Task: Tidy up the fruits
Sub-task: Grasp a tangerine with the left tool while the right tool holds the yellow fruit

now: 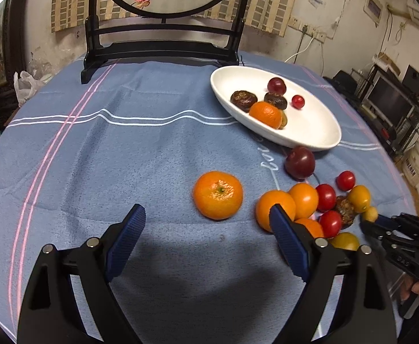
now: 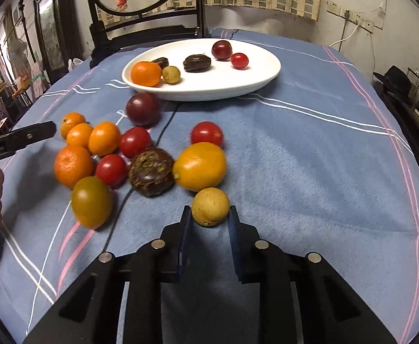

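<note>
My right gripper [image 2: 210, 211] pinched the small round tan fruit [image 2: 210, 206]; my left gripper's [image 1: 208, 220] jaws stood spread before the orange mandarin [image 1: 218, 195].

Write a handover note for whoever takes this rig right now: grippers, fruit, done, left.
Right gripper: shut on the small tan round fruit, low over the blue tablecloth.
Left gripper: open, empty, near the lone mandarin.
White dish: holds six fruits already.
Left to do: the held fruit, the mandarin, the dark plum beside the dish, and the mixed pile of oranges, tomatoes and a brown fruit.
</note>
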